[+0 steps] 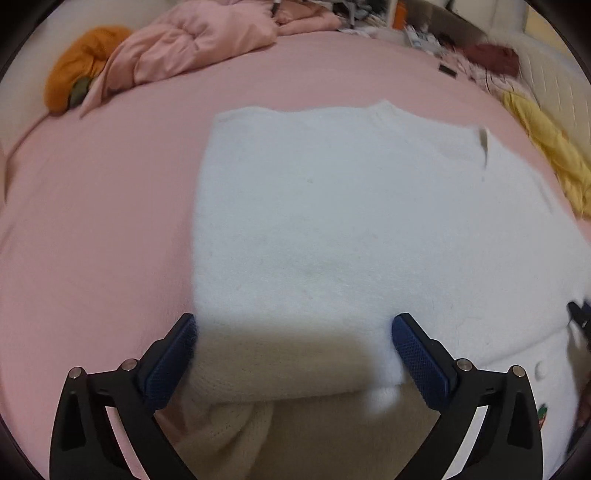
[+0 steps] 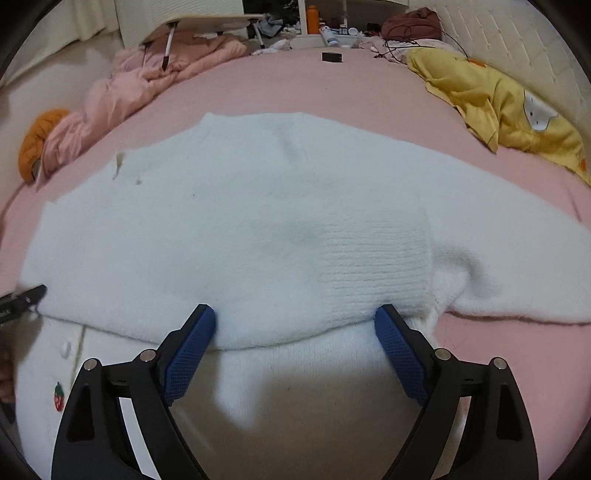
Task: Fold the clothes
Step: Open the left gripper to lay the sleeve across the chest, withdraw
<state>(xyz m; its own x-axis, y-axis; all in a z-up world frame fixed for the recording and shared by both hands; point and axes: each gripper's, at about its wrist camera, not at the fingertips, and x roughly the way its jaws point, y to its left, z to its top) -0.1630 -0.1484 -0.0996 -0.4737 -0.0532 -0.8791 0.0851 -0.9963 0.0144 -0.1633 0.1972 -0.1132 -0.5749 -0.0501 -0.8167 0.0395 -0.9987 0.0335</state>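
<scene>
A white fluffy knit sweater (image 1: pixel 332 206) lies on the pink bed sheet (image 1: pixel 92 221), its upper part folded over the lower part. It also shows in the right wrist view (image 2: pixel 221 229), with a ribbed cuff (image 2: pixel 373 262) lying on top and a sleeve running right. My left gripper (image 1: pixel 293 332) is open and empty, its blue pads either side of the sweater's near left fold. My right gripper (image 2: pixel 295 325) is open and empty over the folded edge by the cuff. A strawberry patch (image 2: pixel 59 397) and buttons show on the lower layer.
A crumpled pink duvet (image 1: pixel 192 40) and an orange cushion (image 1: pixel 81 62) lie at the far left. A yellow garment (image 2: pixel 509 107) lies at the right by the white wall. A small black box (image 2: pixel 331 57), an orange bottle (image 2: pixel 312 18) and clutter sit at the far end.
</scene>
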